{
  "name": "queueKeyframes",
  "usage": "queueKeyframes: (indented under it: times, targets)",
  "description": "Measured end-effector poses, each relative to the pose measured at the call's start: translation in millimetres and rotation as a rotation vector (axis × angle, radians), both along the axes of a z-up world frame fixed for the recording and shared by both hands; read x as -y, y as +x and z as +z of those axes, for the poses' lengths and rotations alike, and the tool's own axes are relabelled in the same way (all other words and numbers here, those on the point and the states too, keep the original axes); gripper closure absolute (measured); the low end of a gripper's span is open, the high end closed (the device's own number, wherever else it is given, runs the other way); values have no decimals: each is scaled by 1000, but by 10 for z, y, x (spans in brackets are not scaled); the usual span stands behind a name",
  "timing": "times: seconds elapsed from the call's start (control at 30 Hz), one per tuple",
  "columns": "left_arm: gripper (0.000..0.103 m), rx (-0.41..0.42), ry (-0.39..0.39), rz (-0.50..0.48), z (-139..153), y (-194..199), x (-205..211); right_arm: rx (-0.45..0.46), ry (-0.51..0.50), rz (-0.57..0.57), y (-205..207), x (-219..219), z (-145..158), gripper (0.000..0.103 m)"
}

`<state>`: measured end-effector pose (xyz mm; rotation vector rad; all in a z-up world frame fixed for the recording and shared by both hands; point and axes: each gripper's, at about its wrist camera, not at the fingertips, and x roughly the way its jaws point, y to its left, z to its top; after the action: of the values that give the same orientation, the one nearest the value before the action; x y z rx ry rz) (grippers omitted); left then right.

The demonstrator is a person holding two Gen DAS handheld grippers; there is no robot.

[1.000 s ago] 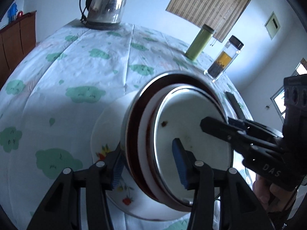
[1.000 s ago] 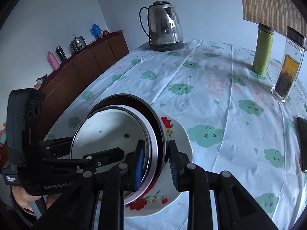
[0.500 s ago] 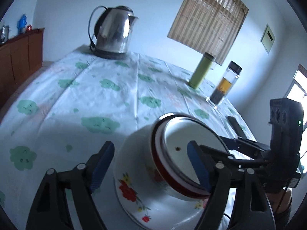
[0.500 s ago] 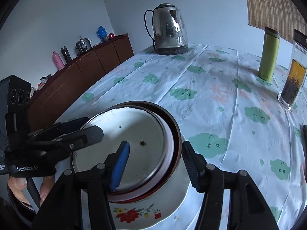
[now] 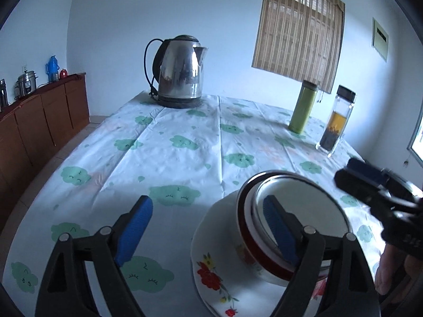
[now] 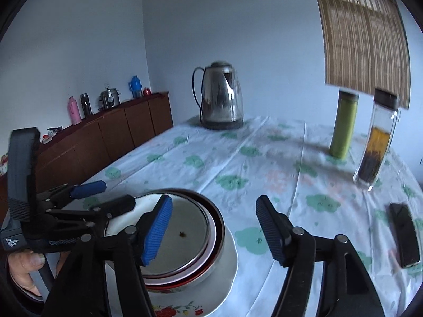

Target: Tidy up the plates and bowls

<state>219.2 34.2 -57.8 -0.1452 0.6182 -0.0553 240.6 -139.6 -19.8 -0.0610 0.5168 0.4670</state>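
Note:
A stack of nested bowls (image 5: 298, 219) (image 6: 185, 237), red-rimmed with a steel one innermost, stands on a white floral plate (image 5: 216, 272) (image 6: 224, 285) on the tablecloth. My left gripper (image 5: 208, 227) is open and empty, drawn back, its right finger in front of the stack. My right gripper (image 6: 214, 227) is open and empty, over the stack's right side. Each gripper also shows in the other's view, the right one in the left wrist view (image 5: 375, 185), the left one in the right wrist view (image 6: 90, 195).
A steel kettle (image 5: 179, 74) (image 6: 220, 95) stands at the table's far end. A green flask (image 5: 304, 105) (image 6: 343, 124) and a tea bottle (image 5: 335, 121) (image 6: 378, 137) stand at the right. A dark phone (image 6: 404, 235) lies near the right edge. A wooden sideboard (image 6: 105, 137) runs left.
Both grippers let go of the bowl stack, opened wide and drew back. The stack went from tilted to standing level on the floral plate.

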Motion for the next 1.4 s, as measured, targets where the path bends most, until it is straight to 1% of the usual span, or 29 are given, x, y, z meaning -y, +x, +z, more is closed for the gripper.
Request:
queueKeyframes:
  times: [0.17, 0.37, 0.5, 0.77, 1.4]
  targets:
    - [11, 13, 19, 14, 1, -35, 23, 94, 6, 2, -129, -28, 77, 35]
    - [11, 41, 25, 26, 31, -55, 19, 137, 8, -15, -184, -8, 97, 33]
    - [11, 67, 18, 23, 62, -84, 14, 141, 22, -27, -182, 36, 104, 32]
    - [11, 89, 31, 16, 87, -100, 41, 162, 30, -36, -213, 54, 124, 32]
    - [11, 111, 42, 7, 118, -144, 60, 197, 26, -39, -273, 61, 154, 32]
